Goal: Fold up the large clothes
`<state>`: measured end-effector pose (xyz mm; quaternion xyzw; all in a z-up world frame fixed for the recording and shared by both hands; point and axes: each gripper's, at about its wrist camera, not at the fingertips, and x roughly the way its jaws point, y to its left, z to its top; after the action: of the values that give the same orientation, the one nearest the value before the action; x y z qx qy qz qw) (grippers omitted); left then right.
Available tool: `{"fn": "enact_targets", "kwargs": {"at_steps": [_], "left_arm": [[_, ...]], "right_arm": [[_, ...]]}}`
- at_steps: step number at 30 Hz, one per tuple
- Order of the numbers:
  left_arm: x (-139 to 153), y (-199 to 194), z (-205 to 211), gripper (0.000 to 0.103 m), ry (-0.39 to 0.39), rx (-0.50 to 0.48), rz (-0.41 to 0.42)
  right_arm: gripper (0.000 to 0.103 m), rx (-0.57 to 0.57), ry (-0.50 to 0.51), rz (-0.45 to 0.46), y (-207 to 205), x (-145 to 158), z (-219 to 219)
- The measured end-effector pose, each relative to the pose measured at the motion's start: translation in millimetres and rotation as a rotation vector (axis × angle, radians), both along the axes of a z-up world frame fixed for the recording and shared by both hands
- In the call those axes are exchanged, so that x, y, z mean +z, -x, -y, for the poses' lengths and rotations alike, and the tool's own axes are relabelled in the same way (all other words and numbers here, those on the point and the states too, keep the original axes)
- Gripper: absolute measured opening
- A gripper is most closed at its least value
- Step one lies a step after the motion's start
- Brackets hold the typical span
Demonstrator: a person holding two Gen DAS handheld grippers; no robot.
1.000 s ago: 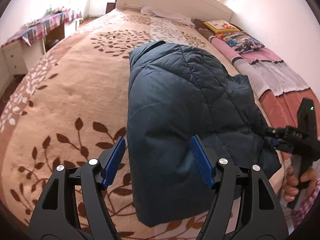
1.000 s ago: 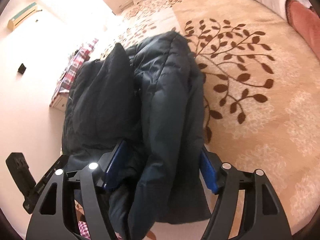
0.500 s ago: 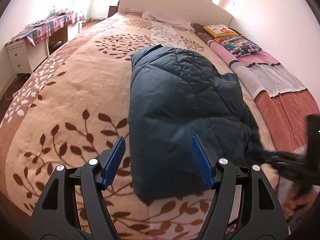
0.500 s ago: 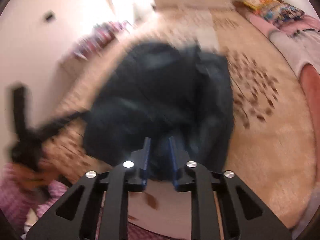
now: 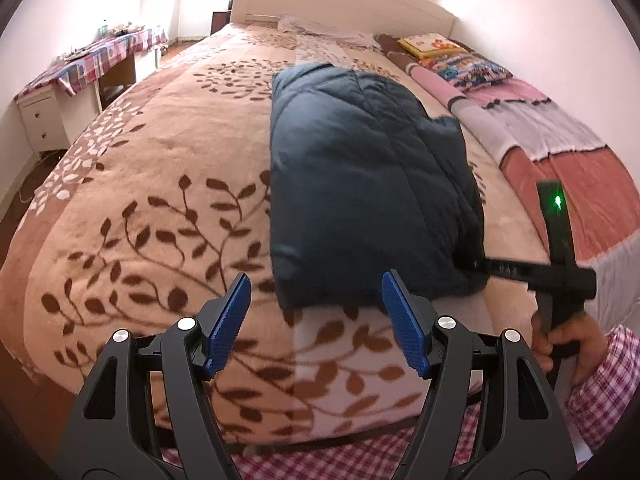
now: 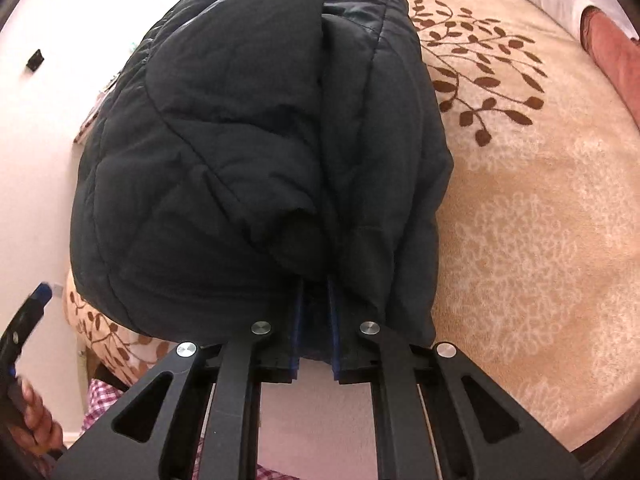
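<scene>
Closing right claw (image 6: 315, 312) on jacket (image 6: 248, 140) edge

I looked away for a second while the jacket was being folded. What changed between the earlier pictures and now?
The right gripper, wide open around the dark blue jacket a second ago, is closing its jaws on the jacket's near edge, with fabric between them. The left gripper has drawn back toward the foot of the bed. Unchanged: the left gripper is open and empty, and the jacket lies folded on the bed.
</scene>
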<state>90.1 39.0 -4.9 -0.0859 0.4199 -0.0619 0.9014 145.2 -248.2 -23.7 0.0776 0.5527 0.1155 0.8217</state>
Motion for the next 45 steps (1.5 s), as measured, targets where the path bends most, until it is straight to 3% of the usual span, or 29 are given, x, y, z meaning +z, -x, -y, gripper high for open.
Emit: {"fn": "enact_targets", "kwargs": {"at_steps": [11,18,21,24,27,45], "left_arm": [[-12,34,27,0.067,-0.089,0.050,-0.071],[-12,41,38,0.067,-0.114,0.047,-0.078],[-14,43,42,0.067,-0.117,0.042,-0.086],[-15,44,45,0.067,-0.118,0.043,-0.095],[-16,45,46,0.067,-0.118,0.043,-0.103],[-16,53,53,0.067,-0.135,0.052,-0.118]], "right_arm": [[0.010,-0.054,0.012,0.058,18,4,-4],[0.020,-0.041,0.041,0.077,23,11,-10],[0.029,-0.029,0.045,0.088,27,16,-12],[0.051,-0.022,0.024,0.104,34,22,-14],[0.062,-0.027,0.044,0.134,41,29,-17],[0.070,-0.053,0.048,0.139,53,34,-7]]}}
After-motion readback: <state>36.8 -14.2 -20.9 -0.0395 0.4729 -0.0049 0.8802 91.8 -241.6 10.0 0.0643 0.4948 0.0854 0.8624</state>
